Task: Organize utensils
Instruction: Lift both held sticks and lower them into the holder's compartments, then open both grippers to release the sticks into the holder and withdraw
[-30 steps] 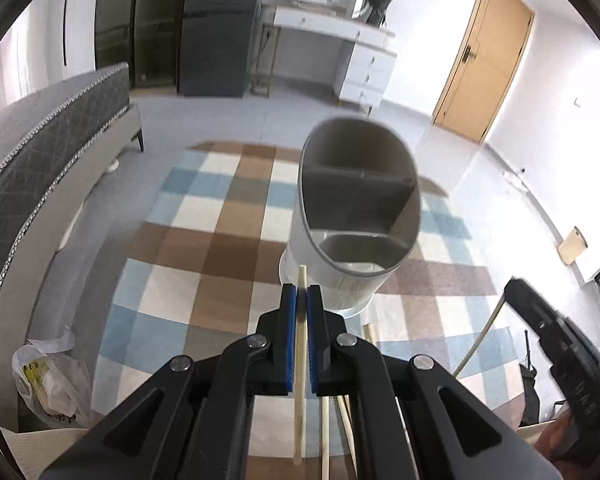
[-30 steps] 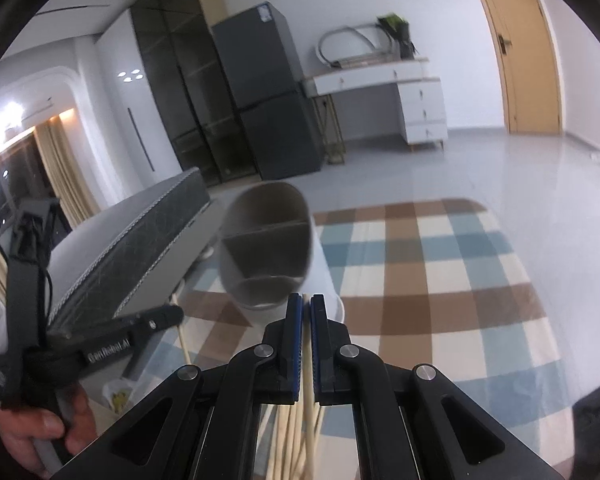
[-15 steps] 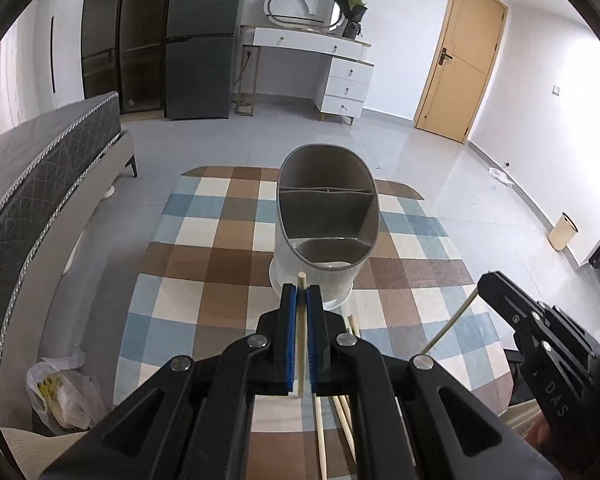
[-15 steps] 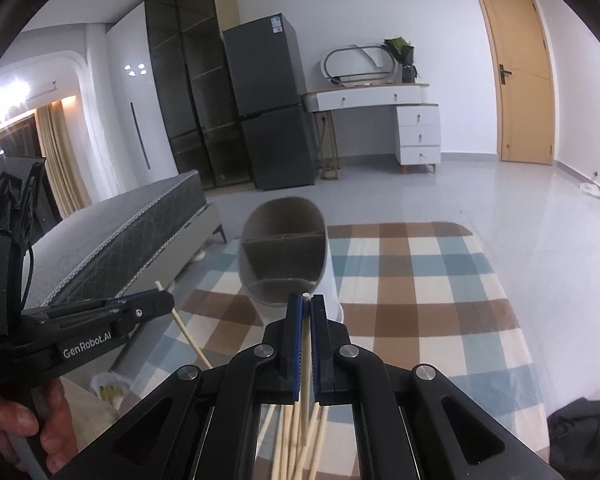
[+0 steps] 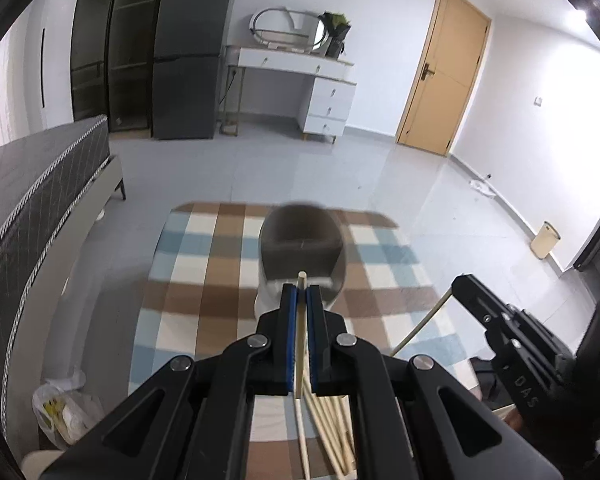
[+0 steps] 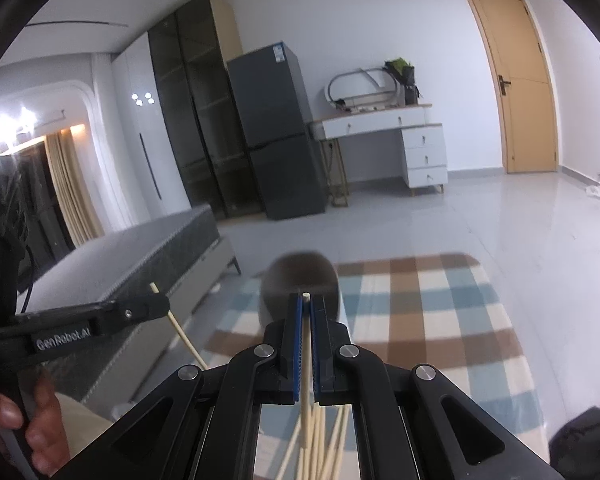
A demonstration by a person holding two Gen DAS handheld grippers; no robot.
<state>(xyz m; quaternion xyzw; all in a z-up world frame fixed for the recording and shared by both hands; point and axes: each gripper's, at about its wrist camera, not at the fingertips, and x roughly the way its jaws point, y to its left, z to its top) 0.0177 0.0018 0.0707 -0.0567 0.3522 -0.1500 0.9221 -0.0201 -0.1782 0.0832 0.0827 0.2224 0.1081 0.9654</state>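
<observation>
A grey oval utensil holder (image 5: 302, 246) on a white base stands on the checked tablecloth (image 5: 204, 280); it looks blurred in both views (image 6: 300, 286). My left gripper (image 5: 301, 294) is shut on a pale wooden chopstick (image 5: 300, 344), held up in front of the holder. My right gripper (image 6: 307, 304) is shut on another chopstick (image 6: 306, 356). It shows in the left wrist view (image 5: 476, 292) with its chopstick (image 5: 420, 328) slanting down. Several loose chopsticks (image 5: 332, 432) lie below the grippers on the table.
A grey upholstered bench (image 5: 28, 208) runs along the left of the table. A plastic bag (image 5: 64, 412) lies on the floor at the lower left. A dark bag (image 6: 588, 440) sits at the right. A fridge, a dresser and a door stand far behind.
Both grippers have pulled back and tilted up with their chopsticks, so the holder now looks smaller, farther off and blurred. Both stay shut.
</observation>
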